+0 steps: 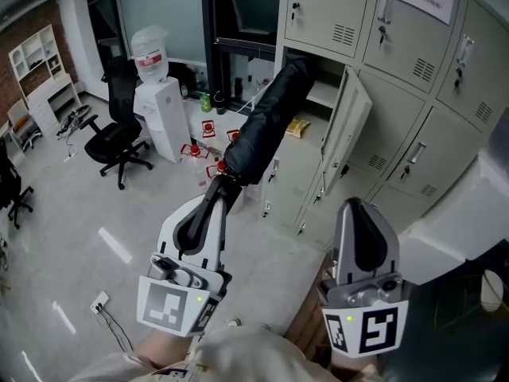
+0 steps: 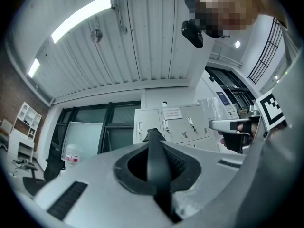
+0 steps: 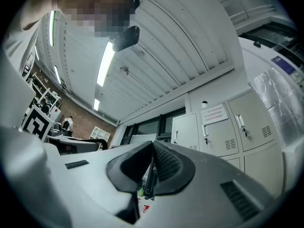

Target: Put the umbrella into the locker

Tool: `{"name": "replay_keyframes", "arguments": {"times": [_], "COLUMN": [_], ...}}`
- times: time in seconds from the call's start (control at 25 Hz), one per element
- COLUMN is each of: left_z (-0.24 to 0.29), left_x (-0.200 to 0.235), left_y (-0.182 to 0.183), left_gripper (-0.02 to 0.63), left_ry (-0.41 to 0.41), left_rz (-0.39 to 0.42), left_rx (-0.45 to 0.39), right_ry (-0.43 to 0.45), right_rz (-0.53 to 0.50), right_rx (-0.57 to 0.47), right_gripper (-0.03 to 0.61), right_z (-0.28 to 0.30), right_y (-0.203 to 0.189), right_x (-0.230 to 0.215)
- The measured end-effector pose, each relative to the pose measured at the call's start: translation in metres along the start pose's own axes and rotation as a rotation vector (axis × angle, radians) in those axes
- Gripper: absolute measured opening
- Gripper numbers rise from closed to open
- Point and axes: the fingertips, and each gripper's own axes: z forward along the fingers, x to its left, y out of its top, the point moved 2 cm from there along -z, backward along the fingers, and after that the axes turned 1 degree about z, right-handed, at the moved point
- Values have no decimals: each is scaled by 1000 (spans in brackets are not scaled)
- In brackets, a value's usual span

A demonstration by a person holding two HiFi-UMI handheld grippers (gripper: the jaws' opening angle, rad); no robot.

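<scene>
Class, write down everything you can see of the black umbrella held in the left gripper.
The umbrella is black and folded shut, with its fabric-like canopy wrapped into one long, thick bundle. The left gripper is clamped on its narrower lower end. From there it slants up and away, and its far end is at the mouth of the open locker compartment. Whether it touches the locker cannot be told.

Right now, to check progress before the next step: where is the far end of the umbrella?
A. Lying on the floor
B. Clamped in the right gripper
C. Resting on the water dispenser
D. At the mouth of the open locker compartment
D: in the head view the umbrella, held at its near end by the left gripper, slants up so that its far end meets the opening of the locker.
</scene>
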Motion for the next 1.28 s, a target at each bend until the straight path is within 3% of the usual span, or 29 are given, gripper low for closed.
{"name": "replay_keyframes", "arguments": {"times": [0.56, 0.84, 1.28], "left_z": [-2, -4, 8], "left_x": [-33, -42, -41], "left_y": [7, 4, -5], "left_gripper": [9, 9, 9], "left_ry": [18, 39, 37], "left_rz": [12, 31, 30], "left_rx": [-24, 3, -28], "right_ry": [26, 30, 63], "right_rz": [36, 68, 65], "right_rx": [-18, -20, -44], "right_gripper": [15, 15, 15], "right_z": [-20, -27, -13], "right_y": [-5, -12, -25], "right_x": [-27, -38, -41]}}
